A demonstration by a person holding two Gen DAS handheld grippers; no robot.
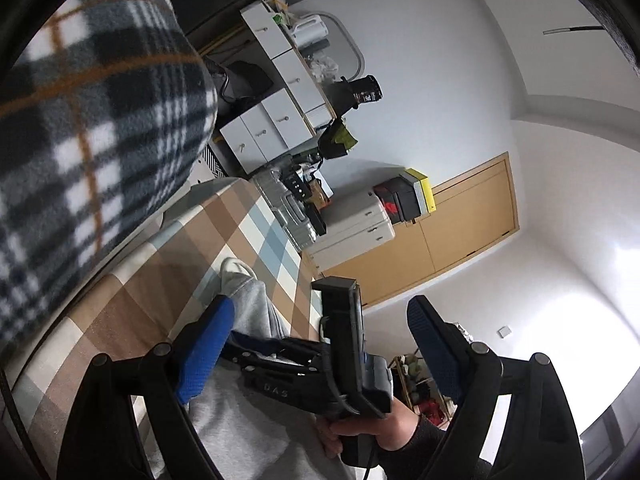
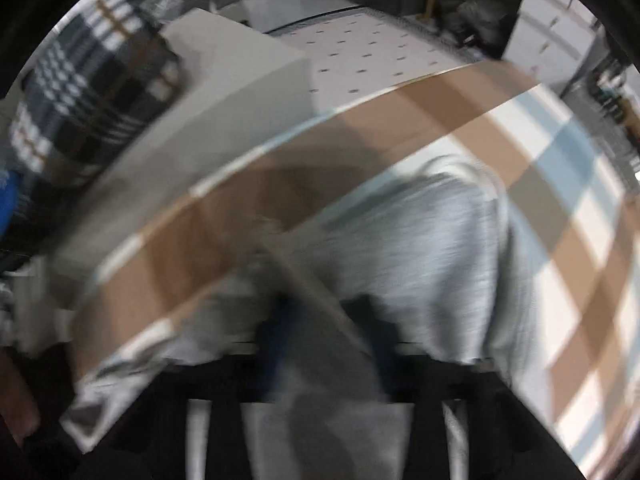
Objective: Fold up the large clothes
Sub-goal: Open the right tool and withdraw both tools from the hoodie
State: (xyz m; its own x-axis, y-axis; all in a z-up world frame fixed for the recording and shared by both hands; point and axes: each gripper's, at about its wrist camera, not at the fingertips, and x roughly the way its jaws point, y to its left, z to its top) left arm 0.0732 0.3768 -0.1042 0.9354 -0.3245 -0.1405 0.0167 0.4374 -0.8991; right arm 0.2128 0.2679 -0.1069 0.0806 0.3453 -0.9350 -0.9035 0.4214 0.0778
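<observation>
I see the grey garment [image 2: 420,240] lying on the checked sheet [image 2: 580,240]. Right gripper [image 2: 328,332] points down at its near edge, jaws nearly together, grey cloth between them; view blurred. Left gripper [image 1: 320,344] above the sheet, jaws wide apart, empty.

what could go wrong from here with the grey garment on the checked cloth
1. The right gripper pinches the light grey fleece garment in a blurred view; a shallow bite may slip.
2. The open left gripper holds nothing, so the fold may skew.
3. Dragging may rumple the brown-and-blue checked cloth.
</observation>
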